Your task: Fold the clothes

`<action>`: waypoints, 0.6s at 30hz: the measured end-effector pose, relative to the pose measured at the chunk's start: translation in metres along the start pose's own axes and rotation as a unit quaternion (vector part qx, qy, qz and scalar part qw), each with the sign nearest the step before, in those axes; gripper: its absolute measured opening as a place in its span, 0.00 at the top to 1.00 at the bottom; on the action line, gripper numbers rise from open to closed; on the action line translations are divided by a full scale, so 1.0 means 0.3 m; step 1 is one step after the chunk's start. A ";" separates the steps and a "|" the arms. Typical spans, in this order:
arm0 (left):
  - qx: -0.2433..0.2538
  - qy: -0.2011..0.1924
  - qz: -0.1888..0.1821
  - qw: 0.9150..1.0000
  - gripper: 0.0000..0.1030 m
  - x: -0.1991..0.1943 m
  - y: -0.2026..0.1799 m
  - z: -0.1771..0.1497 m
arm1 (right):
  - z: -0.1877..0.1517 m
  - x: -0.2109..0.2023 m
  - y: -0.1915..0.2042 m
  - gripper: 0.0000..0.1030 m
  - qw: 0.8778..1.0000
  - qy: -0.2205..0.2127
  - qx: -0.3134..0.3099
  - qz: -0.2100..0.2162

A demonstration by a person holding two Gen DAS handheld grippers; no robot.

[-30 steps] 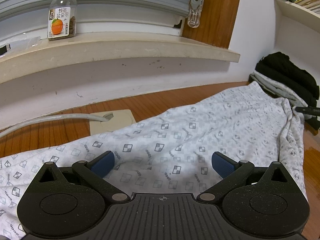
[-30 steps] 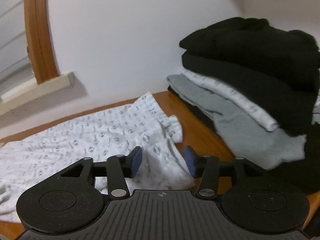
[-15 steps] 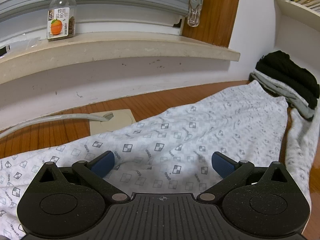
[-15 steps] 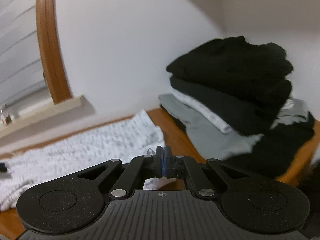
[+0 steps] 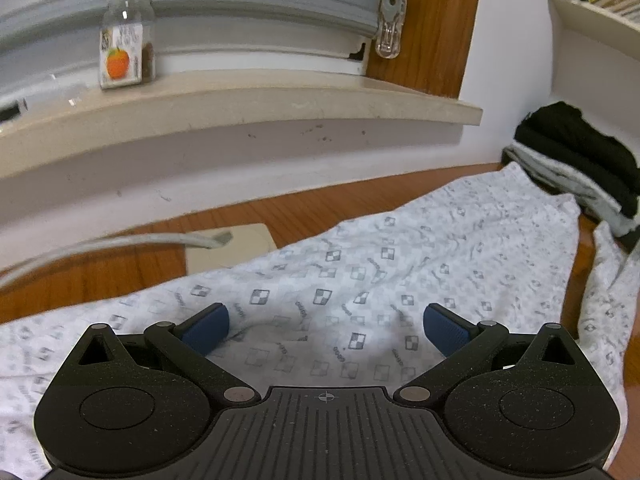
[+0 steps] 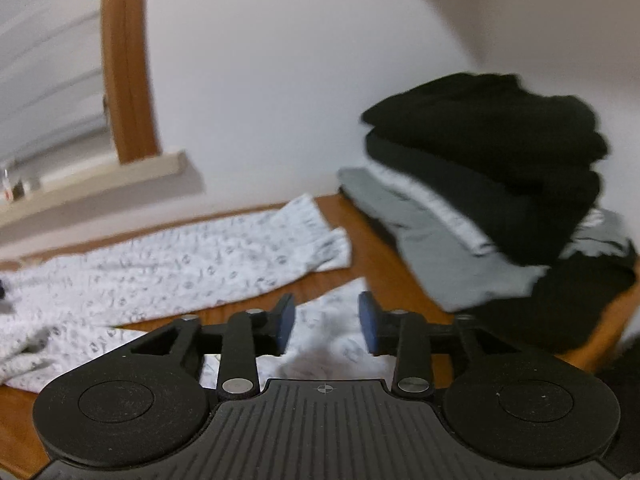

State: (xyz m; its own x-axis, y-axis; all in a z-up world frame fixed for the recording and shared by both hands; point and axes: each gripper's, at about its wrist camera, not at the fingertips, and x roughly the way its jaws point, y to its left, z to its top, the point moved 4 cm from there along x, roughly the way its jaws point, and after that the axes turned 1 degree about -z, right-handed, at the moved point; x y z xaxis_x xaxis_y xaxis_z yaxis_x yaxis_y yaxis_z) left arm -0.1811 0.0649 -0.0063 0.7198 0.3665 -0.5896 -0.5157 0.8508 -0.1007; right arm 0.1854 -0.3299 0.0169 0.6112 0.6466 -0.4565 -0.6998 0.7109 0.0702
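Wooden worktop [image 5: 336, 204]: patterned white garment [image 5: 400, 264] spread flat; folded stack [image 6: 500, 184] beside. Left gripper [image 5: 326, 322] fingers released wide. Right gripper [image 6: 326, 322] fingers opening, grasping nothing.

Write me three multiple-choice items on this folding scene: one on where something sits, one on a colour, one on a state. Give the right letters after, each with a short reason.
1. Where does the jar with the orange label stand?
A. on the wooden table
B. on the window ledge
C. on the stack of folded clothes

2. What colour is the top garment of the folded stack?
A. black
B. red
C. yellow

3. How does the patterned white garment lie?
A. rolled into a tight ball
B. hanging from a hook
C. spread out on the table

Answers:
1 B: the jar stands on the window ledge, above the wooden table.
2 A: the top garment of the stack is black, with grey and white layers below it.
3 C: the patterned white garment lies spread out across the table, under both hand-held grippers.
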 end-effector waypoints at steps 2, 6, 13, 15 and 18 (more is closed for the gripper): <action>0.019 -0.011 0.002 1.000 0.00 -0.046 -0.037 0.009 | 0.004 0.063 0.002 0.56 1.000 0.017 -0.005 -0.006; 0.043 -0.027 -0.043 0.998 0.00 -0.131 -0.154 0.021 | 0.006 0.141 -0.047 0.52 0.999 0.047 -0.004 -0.011; 0.105 -0.001 -0.138 0.985 0.06 -0.102 -0.458 -0.009 | 0.013 0.189 -0.107 0.40 0.995 0.083 0.025 0.039; 0.116 0.013 -0.147 0.982 0.11 -0.060 -0.515 -0.021 | 0.016 0.206 -0.108 0.40 0.994 0.090 0.032 0.047; 0.119 0.035 -0.156 0.980 0.32 0.007 -0.558 -0.041 | 0.028 0.233 -0.104 0.39 0.993 0.097 0.032 0.050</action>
State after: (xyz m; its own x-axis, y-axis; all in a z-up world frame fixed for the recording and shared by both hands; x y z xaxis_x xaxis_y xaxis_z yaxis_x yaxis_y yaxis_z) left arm -0.0990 -0.0813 -0.0006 0.7869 0.0544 -0.6146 -0.1466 0.9841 -0.1006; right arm 0.2530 -0.3047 -0.0097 0.4520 0.6536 -0.6070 -0.7245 0.6660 0.1776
